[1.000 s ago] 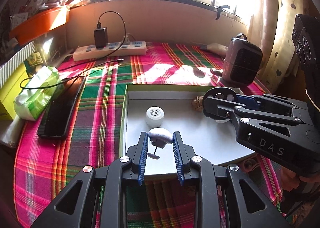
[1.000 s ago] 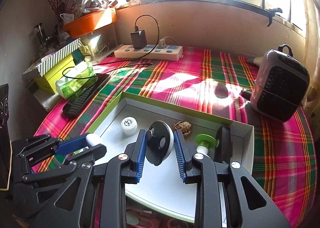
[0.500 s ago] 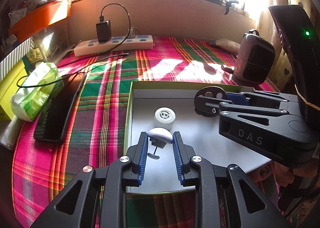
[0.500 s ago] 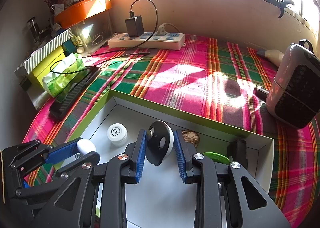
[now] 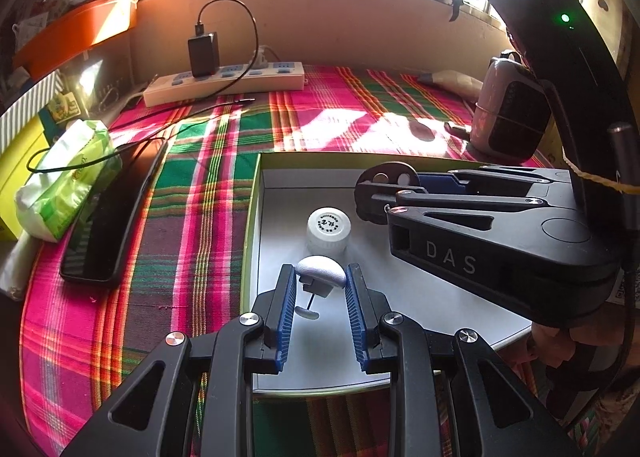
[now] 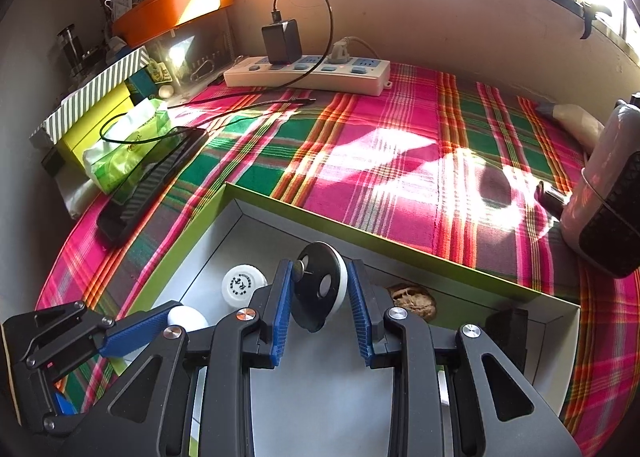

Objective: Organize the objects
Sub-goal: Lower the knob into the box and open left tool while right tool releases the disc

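Observation:
My left gripper [image 5: 321, 277] is shut on a small white mushroom-shaped hook [image 5: 321, 272] and holds it over the white box [image 5: 253, 193] near its left wall. My right gripper [image 6: 320, 289] is shut on a black-and-white disc [image 6: 318, 291] above the box [image 6: 280, 199]; the disc also shows in the left wrist view [image 5: 386, 177]. A white bottle cap [image 5: 328, 225] stands on the box floor just beyond the hook, and shows in the right wrist view [image 6: 243, 285]. A walnut [image 6: 414, 299] lies by the far wall.
A plaid cloth [image 6: 400, 145] covers the table. A black phone [image 5: 108, 217], tissue pack [image 5: 64, 177], power strip [image 6: 308, 73] with charger, and a small heater [image 6: 608, 201] stand around the box. A black block [image 6: 506, 331] sits in the box's right corner.
Both grippers have moved forward and to the left over the box with their objects still held. The green item near the right gripper has dropped out of view.

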Action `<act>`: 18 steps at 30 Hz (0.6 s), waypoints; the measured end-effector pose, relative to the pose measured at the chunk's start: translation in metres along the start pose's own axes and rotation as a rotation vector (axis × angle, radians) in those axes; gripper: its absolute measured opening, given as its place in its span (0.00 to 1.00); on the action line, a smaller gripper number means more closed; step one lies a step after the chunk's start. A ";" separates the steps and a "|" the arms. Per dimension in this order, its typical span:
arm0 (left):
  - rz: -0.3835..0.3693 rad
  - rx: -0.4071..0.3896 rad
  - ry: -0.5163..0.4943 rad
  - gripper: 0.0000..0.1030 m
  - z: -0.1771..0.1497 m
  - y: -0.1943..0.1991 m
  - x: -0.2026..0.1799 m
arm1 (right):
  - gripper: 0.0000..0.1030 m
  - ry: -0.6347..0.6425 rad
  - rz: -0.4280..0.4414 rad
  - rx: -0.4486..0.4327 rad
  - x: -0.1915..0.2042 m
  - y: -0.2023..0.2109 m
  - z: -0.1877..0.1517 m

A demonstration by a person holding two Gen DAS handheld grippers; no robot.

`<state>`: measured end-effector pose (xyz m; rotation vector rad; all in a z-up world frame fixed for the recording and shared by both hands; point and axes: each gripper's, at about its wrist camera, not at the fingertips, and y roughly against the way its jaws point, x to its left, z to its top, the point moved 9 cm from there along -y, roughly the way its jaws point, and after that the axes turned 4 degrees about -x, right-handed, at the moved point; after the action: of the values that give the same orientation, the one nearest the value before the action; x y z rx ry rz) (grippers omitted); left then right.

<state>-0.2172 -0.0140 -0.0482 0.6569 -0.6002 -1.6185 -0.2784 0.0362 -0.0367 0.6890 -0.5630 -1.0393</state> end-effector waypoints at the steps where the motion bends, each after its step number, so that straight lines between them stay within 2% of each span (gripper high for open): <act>1: 0.000 -0.001 -0.001 0.22 0.000 0.000 0.000 | 0.29 0.002 -0.001 0.003 0.000 -0.001 -0.001; 18: -0.003 0.008 -0.011 0.22 -0.002 -0.001 -0.003 | 0.29 0.011 -0.018 0.038 0.000 -0.008 -0.005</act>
<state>-0.2167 -0.0113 -0.0501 0.6550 -0.6140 -1.6246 -0.2792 0.0347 -0.0457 0.7346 -0.5691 -1.0432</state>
